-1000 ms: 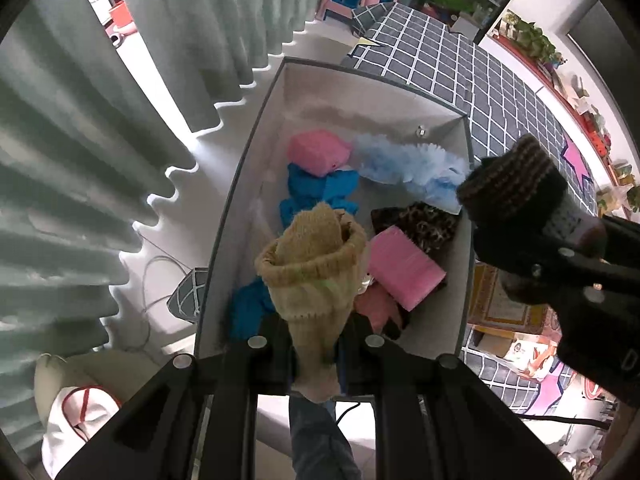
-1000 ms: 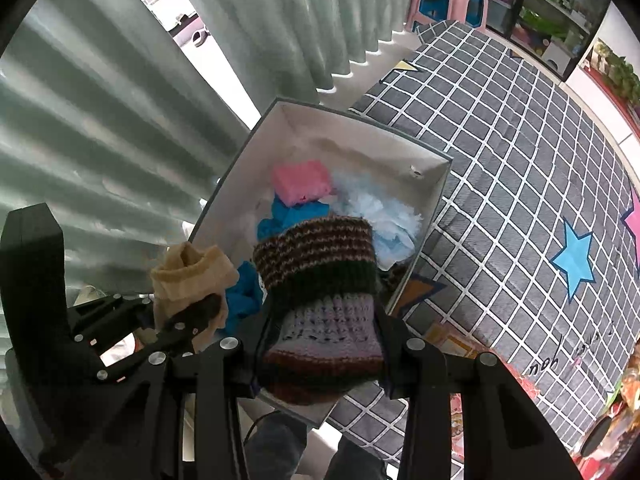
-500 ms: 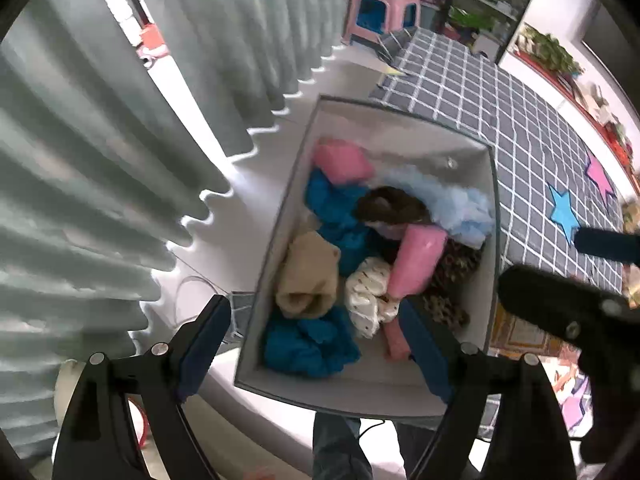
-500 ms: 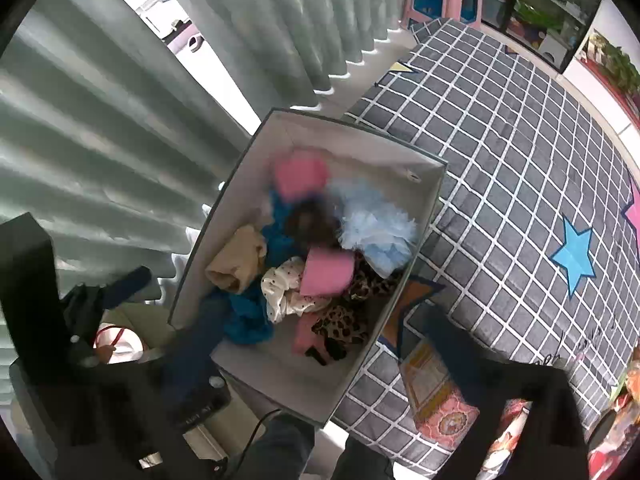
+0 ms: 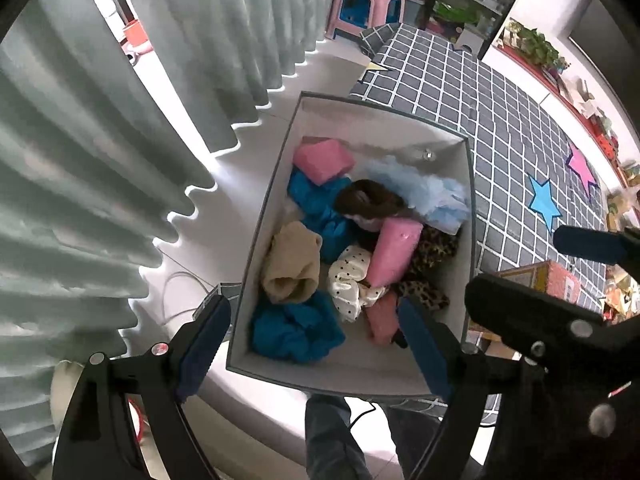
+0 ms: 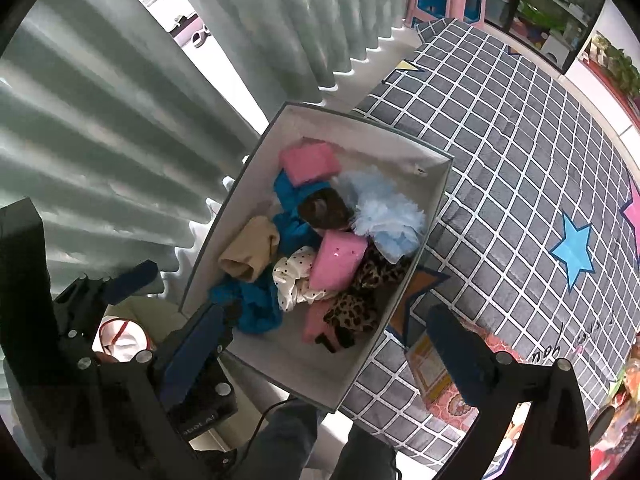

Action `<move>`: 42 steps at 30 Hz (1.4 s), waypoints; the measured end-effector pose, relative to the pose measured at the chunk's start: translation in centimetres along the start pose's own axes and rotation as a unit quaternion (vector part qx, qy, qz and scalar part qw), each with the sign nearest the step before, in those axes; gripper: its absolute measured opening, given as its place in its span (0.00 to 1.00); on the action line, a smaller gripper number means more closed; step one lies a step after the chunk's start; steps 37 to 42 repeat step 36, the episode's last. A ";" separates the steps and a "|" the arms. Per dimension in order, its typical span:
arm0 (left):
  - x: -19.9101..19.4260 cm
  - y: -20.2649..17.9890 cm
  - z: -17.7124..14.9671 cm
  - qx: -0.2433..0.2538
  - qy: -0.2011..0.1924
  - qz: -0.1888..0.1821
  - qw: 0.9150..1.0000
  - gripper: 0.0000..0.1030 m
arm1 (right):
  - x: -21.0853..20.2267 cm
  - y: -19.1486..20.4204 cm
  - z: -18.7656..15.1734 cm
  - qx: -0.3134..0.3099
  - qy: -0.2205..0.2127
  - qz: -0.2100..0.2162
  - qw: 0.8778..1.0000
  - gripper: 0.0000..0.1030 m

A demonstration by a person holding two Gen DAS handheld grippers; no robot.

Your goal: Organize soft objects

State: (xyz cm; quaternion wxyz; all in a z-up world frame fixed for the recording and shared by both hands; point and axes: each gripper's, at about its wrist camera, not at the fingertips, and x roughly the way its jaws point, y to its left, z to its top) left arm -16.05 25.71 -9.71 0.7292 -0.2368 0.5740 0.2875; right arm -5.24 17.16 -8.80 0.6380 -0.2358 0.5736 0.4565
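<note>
Box (image 5: 276, 184) top open; curtain (image 5: 100, 160) alongside.

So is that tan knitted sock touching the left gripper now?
Apart. In the left wrist view the tan sock lies in the box, below the left gripper, whose open fingers hold nothing.

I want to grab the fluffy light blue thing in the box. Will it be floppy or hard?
Probably floppy: the fluffy light blue thing looks like frilly, gathered mesh, bunched loosely against the box wall. Likely light too, since it rests puffed up on the other soft things. Its thin frills might snag.
</note>
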 end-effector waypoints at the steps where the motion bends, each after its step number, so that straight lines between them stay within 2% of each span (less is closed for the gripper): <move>1: 0.0 0.0 -0.1 0.001 0.001 0.000 1.000 0.86 | 0.0 0.0 0.0 0.001 0.001 0.000 1.000 1.00; 28: -0.4 1.0 -0.4 0.021 0.004 -0.010 1.000 0.86 | -0.5 1.3 -1.4 0.019 -0.008 -0.014 1.000 1.00; 35: 0.0 1.6 -0.5 0.013 0.005 -0.024 1.000 0.86 | -0.2 1.8 -1.4 0.012 -0.008 -0.022 1.000 1.00; 42: 0.0 1.6 -0.5 0.011 0.005 -0.022 1.000 0.86 | -0.2 1.8 -1.4 0.010 -0.008 -0.024 1.000 1.00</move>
